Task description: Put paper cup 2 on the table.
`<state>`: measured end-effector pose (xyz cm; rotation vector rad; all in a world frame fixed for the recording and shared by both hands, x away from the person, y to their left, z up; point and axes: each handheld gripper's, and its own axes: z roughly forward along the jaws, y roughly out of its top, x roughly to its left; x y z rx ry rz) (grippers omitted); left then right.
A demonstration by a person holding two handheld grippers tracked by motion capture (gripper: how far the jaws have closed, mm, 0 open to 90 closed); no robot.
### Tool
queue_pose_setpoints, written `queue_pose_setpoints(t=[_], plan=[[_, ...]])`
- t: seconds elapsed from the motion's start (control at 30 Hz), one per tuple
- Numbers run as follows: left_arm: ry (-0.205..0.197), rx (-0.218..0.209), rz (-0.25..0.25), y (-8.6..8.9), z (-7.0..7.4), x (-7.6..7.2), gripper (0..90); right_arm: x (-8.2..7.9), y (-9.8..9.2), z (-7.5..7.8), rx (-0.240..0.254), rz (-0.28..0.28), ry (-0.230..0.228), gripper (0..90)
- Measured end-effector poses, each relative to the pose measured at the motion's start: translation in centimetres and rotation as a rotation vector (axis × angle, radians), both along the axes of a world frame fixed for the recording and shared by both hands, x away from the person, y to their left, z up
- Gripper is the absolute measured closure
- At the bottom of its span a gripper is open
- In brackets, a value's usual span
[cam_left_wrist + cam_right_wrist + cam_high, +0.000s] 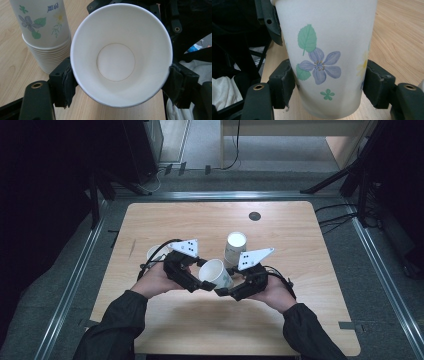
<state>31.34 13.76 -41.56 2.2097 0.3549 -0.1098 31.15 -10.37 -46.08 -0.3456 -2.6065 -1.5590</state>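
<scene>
1. the surface (pixel 300 320) is lying pale and wooden under everything, with a small dark disc (pixel 254 216) set near its far edge.
2. the stack (pixel 234 247) of upside-down flowered cups is standing past the hands, right of centre; in the left gripper view it (pixel 45 32) is sitting just beside the held cup.
3. the left gripper (pixel 120 82) is coming in from the left in the high view (pixel 187 270), its jaws pressing on both sides of the cup's rim, clenched on it.
4. the right gripper (pixel 327 87) is meeting it from the right (pixel 245 280), its jaws grasping the cup's lower wall.
5. the cup (pixel 215 272) is hanging tilted between the two grippers above the surface, near its middle, with its mouth (pixel 120 55) facing the left gripper and its flower print (pixel 320 65) facing the right gripper.
6. another white cup (pixel 155 252) is peeking out behind the left gripper.
</scene>
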Motion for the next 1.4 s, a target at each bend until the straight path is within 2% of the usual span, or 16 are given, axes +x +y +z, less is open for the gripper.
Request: queue_pose_setpoints(t=[0.2, 0.27, 0.4, 0.67, 0.83, 1.03, 1.13, 1.3, 1.4], plan=[[0.004, 0.004, 0.011, 0.0, 0.0, 0.0, 23.6, 0.1, 0.0, -0.1, -0.001, 0.0, 0.012, 32.5], [0.002, 0.009, 0.011, 0.0, 0.0, 0.0, 23.8, 0.1, 0.0, -0.1, 0.0, -0.006, 0.003, 32.0], [-0.006, 0.002, 0.019, 0.2, 0.3, 0.1, 23.8, 0.1, 0.0, -0.2, -0.012, -0.009, 0.002, 26.8], [-0.017, -0.007, 0.058, 2.2, 1.5, 0.0, 23.8, 0.1, -0.4, -0.6, -0.045, -0.019, 0.009, 25.1], [-0.033, 0.008, 0.098, 3.7, 1.7, -0.2, 23.9, 0.1, -0.9, -0.5, -0.044, -0.036, 0.006, 25.1], [-0.034, 0.029, 0.144, 5.4, 1.3, -0.4, 24.1, 0.2, -1.8, -0.3, -0.044, -0.064, 0.003, 25.4], [-0.046, 0.069, 0.173, 6.2, 0.8, -0.6, 24.1, 0.2, -2.3, -0.1, -0.046, -0.069, -0.001, 25.6], [-0.066, 0.097, 0.197, 7.8, -0.1, -1.1, 24.1, 0.3, -3.0, 0.0, -0.051, -0.077, -0.007, 25.8], [-0.061, 0.103, 0.231, 9.0, -0.5, -1.4, 24.1, 0.3, -3.4, 0.2, -0.044, -0.086, -0.015, 25.8]])
